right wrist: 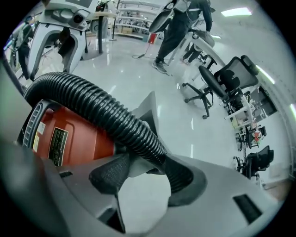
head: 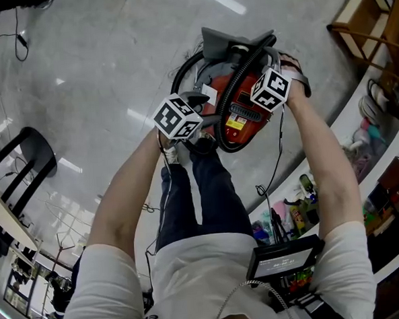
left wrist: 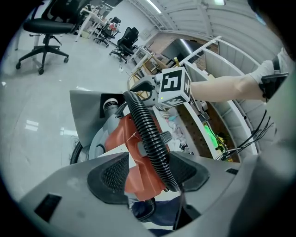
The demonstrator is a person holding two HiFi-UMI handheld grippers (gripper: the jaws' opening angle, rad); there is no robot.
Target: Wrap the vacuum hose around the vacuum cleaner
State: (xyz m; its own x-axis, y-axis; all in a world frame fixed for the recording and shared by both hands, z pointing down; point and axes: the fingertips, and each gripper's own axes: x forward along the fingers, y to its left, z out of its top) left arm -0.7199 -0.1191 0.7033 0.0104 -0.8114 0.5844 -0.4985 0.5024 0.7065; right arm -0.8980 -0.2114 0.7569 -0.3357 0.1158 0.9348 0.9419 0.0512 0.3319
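An office chair (left wrist: 46,28) stands on the glossy grey floor (head: 112,59) at far left. The person stands over the job, dark trousers (head: 202,196) below both outstretched arms. The left gripper (left wrist: 149,169), topped by its marker cube (head: 177,118), has its jaws wide apart. The ribbed black hose (left wrist: 145,129) runs up between them and lies against one pad only, with the other pad clear of it and the red body showing in the gap.

At centre, the red vacuum cleaner (head: 241,116) sits on the floor just ahead of the person's feet. Its hose arches over the top of the body in a loop, and the grey floor nozzle (head: 226,42) lies on the far side.

The right gripper (right wrist: 147,166) is closed onto the hose, which fills the space between its two pads above the cleaner's top.

White shelves (head: 387,144) crowded with bottles line the right edge of the room.
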